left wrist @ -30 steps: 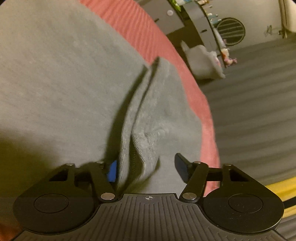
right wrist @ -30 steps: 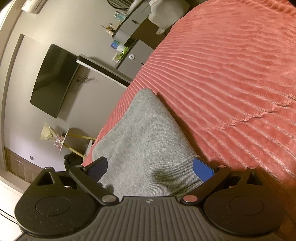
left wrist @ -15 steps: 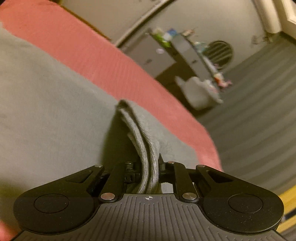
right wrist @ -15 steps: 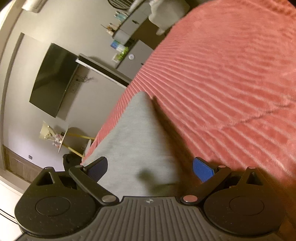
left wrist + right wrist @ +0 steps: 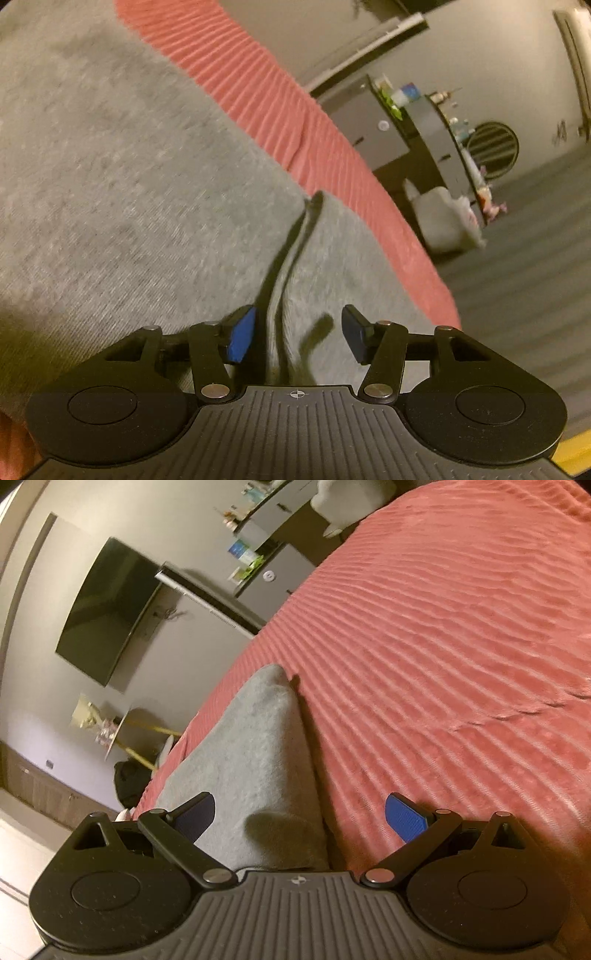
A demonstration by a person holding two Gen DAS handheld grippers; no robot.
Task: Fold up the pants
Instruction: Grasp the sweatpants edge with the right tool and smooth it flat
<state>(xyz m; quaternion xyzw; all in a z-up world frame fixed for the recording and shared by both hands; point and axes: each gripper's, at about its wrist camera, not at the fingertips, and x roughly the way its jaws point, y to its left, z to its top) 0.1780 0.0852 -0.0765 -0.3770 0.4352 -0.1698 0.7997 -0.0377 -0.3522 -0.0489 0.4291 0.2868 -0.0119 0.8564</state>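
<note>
Grey knit pants [image 5: 129,192] lie on a red ribbed bedspread [image 5: 280,110]. A raised fold of the grey cloth [image 5: 284,280] runs up between the fingers of my left gripper [image 5: 297,334]. Its jaws are opening, and the blue pads stand clear of the fold on both sides. In the right wrist view a narrow end of the pants [image 5: 258,746] reaches in between the fingers of my right gripper [image 5: 301,816]. That gripper is open wide and its pads do not press the cloth, which lies flat near the bed's left edge.
The bedspread [image 5: 443,646] stretches away to the right. Off the bed stand a grey cabinet with small bottles [image 5: 391,122], a white bag on the floor [image 5: 447,221], a wall-mounted dark screen [image 5: 107,609] and a small round side table [image 5: 122,734].
My left gripper shut on the raised fold half a second ago, then opened and let it go. It also swung sideways over the pants. The right gripper stayed open, almost still.
</note>
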